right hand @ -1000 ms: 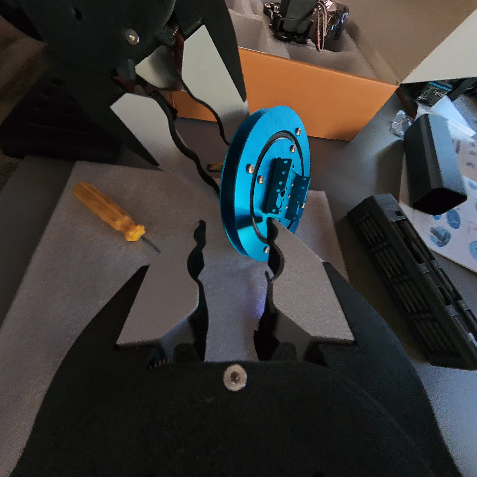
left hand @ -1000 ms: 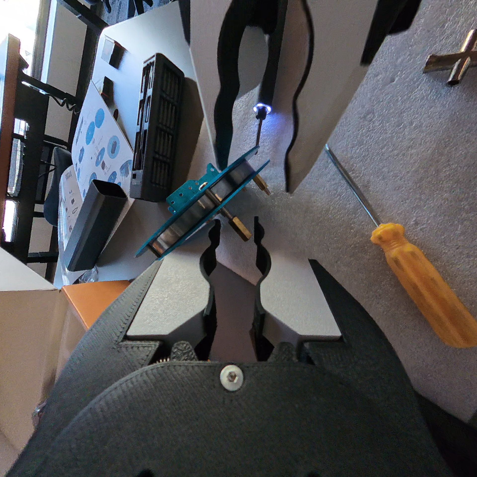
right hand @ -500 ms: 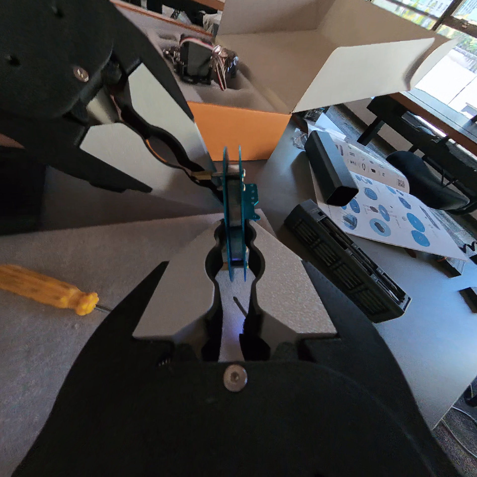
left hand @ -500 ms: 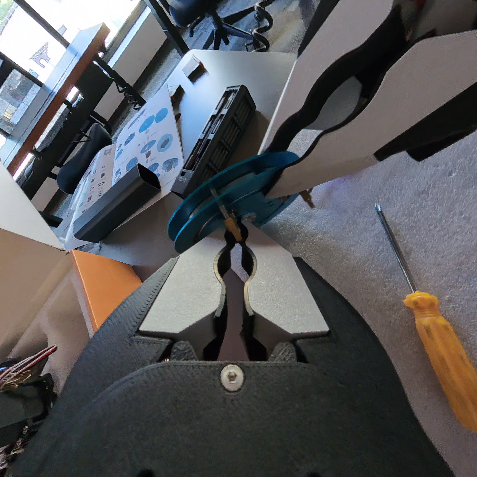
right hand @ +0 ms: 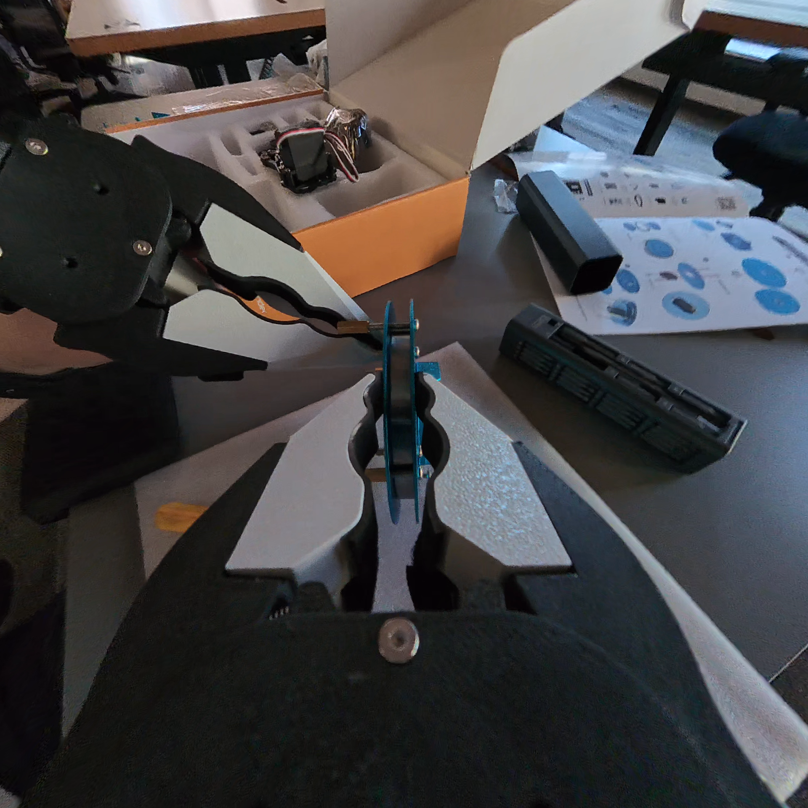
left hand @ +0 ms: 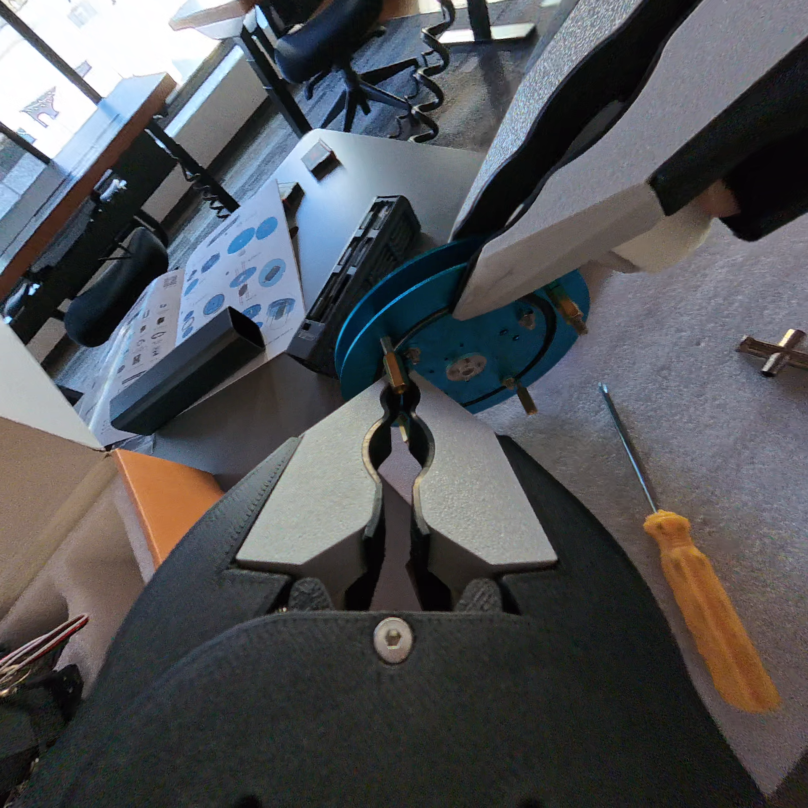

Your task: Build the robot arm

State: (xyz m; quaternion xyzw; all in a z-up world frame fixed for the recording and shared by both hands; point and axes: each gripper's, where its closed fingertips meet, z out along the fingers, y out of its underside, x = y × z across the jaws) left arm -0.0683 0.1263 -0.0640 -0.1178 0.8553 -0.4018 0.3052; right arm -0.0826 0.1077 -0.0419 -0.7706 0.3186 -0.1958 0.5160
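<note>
Closed since a second ago, the left hand-held gripper (left hand: 400, 393) pinches a brass post (left hand: 395, 371) on the blue disc (left hand: 489, 345); the right hand-held gripper (right hand: 398, 382) clamps the disc's rim.

Bright daylight from blown-out windows (left hand: 52, 87), dim shadowed foreground, wide-angle edge distortion, slight motion blur

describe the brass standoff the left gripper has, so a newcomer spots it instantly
Find the blue double-disc assembly clamped edge-on by the right gripper. Several brass standoffs stick out of one face; yours is the brass standoff at the rim, the only one pinched in the left gripper.
</note>
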